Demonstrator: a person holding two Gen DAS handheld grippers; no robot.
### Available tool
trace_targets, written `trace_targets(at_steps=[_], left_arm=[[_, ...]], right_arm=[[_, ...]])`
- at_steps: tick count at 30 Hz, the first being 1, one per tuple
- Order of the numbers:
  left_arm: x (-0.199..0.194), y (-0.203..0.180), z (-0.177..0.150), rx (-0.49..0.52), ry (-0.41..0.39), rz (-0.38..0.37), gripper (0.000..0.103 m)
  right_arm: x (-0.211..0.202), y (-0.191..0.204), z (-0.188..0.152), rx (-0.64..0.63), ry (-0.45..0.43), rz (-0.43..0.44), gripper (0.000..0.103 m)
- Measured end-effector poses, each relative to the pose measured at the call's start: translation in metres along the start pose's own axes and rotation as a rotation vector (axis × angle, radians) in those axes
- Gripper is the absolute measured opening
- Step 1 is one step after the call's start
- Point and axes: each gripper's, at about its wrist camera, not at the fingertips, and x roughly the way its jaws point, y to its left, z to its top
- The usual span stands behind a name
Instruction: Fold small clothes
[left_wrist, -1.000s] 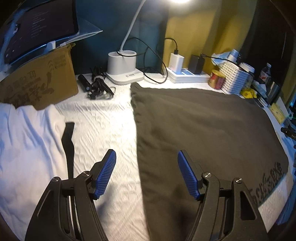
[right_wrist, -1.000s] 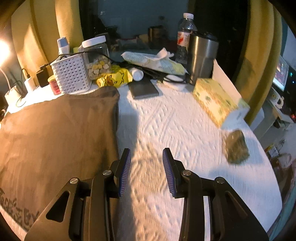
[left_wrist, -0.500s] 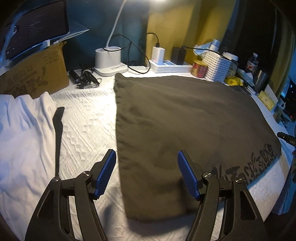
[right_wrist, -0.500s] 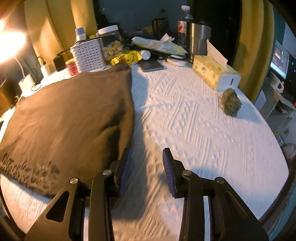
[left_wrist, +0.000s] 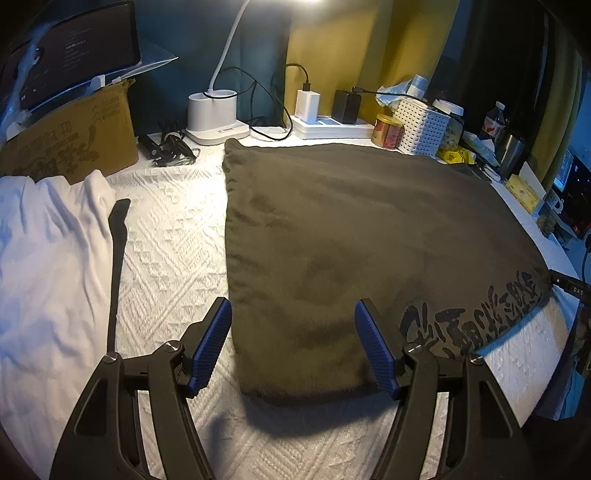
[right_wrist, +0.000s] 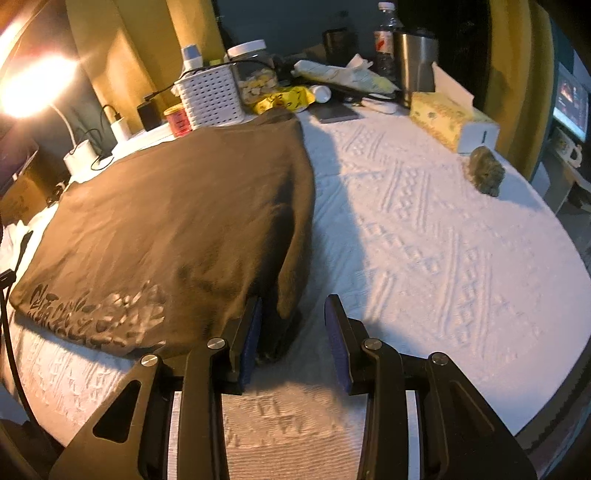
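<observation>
Two grippers at the near hem

Two blue-padded grippers flank a flat brown fleece garment (left_wrist: 351, 240) on the white embossed tablecloth (right_wrist: 424, 240). The left gripper (left_wrist: 293, 343) gapes, straddling its near-left corner. The right gripper (right_wrist: 291, 332), jaws just narrowing but unclenched, brackets the near-right corner. A perforated white plastic basket (right_wrist: 210, 96) crowds the far edge; a rumpled white cloth (left_wrist: 48, 258) lies left.

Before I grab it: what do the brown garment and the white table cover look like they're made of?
Brown garment: looks like soft matte knit cotton, probably a T-shirt; it drapes in gentle dimples, shows no sheen, and carries a dark, slightly cracked print near one edge. White table cover: seemingly an embossed textile or quilted paper-like sheet; raised geometric patterns show, matte. Which of the two, I cannot tell.
</observation>
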Motion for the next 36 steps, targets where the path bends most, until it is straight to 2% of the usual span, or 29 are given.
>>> trace_targets(at_steps=[1,2,11,15,16,17,21,28,29,31,32,33,36], left_arm=[[0.0,0.0,0.0,-0.001,0.001,0.001,0.069],[0.0,0.0,-0.001,-0.003,0.002,0.002,0.069],[-0.003,0.0,-0.001,0.003,0.0,0.014,0.069],[-0.001,0.0,-0.002,0.005,0.011,0.018,0.069],[0.0,0.0,-0.002,0.003,0.018,0.021,0.069],[0.001,0.001,-0.004,0.003,0.025,0.023,0.069],[-0.001,0.005,-0.007,-0.002,0.037,0.035,0.069],[-0.001,0.019,-0.016,-0.016,0.061,0.064,0.069],[-0.001,0.02,-0.017,-0.02,0.063,0.063,0.069],[-0.001,0.021,-0.017,-0.025,0.063,0.057,0.069],[-0.001,0.021,-0.017,-0.025,0.064,0.054,0.069],[0.0,0.021,-0.017,-0.024,0.066,0.05,0.069],[0.004,0.02,-0.018,-0.019,0.079,0.046,0.069]], right_arm=[[0.0,0.001,-0.001,-0.003,-0.004,0.007,0.025],[-0.001,0.002,-0.001,-0.012,-0.009,0.034,0.007],[-0.023,-0.013,0.008,-0.041,-0.07,-0.003,0.004],[-0.01,-0.022,0.004,-0.049,-0.042,-0.005,0.004],[0.001,-0.026,-0.001,-0.04,-0.013,-0.031,0.004],[0.003,-0.029,-0.004,-0.035,-0.028,-0.04,0.004],[-0.002,-0.039,-0.004,-0.001,-0.03,-0.102,0.004],[-0.014,-0.051,-0.005,0.021,-0.029,-0.121,0.005],[-0.015,-0.05,-0.004,0.021,-0.027,-0.121,0.006],[-0.015,-0.048,-0.002,0.028,-0.028,-0.116,0.03],[-0.015,-0.046,0.0,0.033,-0.035,-0.113,0.06],[-0.015,-0.044,0.002,0.039,-0.041,-0.104,0.072],[-0.014,-0.038,0.008,0.05,-0.052,-0.076,0.073]])
